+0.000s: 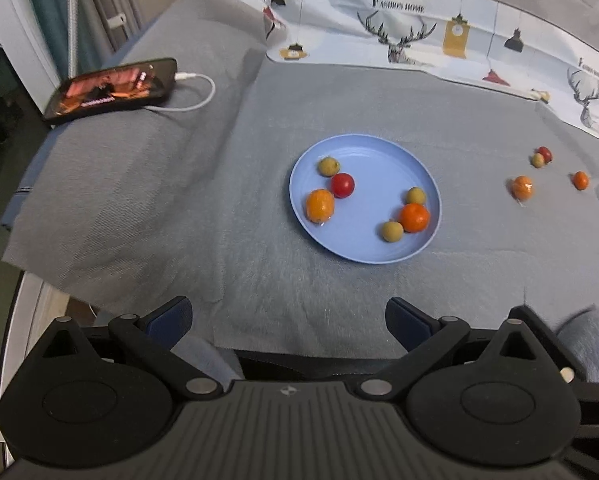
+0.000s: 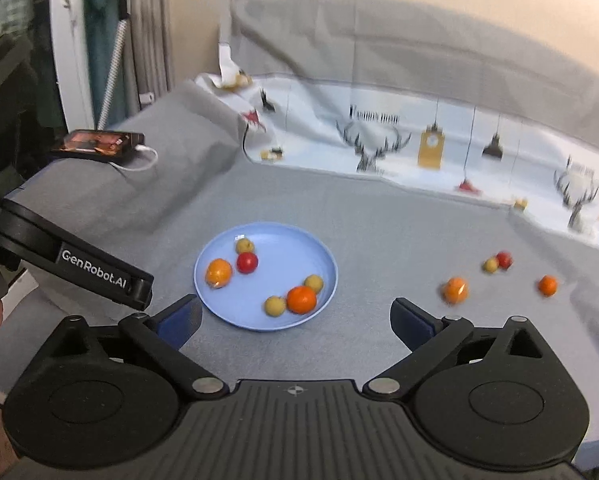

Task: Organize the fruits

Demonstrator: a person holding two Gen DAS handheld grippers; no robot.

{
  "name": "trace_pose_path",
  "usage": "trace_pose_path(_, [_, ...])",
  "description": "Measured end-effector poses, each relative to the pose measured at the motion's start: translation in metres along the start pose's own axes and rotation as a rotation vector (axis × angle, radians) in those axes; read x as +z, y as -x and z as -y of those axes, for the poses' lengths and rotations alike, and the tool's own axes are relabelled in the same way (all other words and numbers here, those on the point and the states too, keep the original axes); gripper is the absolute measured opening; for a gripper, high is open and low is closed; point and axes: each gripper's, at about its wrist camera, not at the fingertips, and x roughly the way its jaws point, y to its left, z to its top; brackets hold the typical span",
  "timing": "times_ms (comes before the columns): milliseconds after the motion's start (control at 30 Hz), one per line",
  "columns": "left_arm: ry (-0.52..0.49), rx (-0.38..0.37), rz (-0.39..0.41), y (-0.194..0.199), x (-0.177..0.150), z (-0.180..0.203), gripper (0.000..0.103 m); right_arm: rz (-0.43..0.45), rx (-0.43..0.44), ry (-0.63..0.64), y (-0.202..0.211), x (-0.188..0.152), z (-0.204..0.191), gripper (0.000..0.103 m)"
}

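On the blue plate lie 6 fruits: 2 oranges, 1 red tomato and 3 yellow-green ones. Off the plate to its right, well apart on the grey cloth, 4 more wait: a larger orange, a small orange one, and a red and a green one touching. By this count over half the sorting looks done. The left gripper and the right gripper each stand wide apart, holding nothing, on the near side of the plate.
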Motion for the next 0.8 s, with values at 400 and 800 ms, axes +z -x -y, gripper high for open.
trace_pose_path(400, [-0.02, 0.014, 0.13, 0.059, -0.029, 0.008, 0.103, 0.141, -0.041, 0.04, 0.063, -0.006, -0.005, 0.101])
trace_pose_path(800, [-0.015, 0.009, 0.182, 0.083, -0.042, 0.004, 0.103, 0.204, -0.045, 0.094, 0.091, -0.01, -0.018, 0.102])
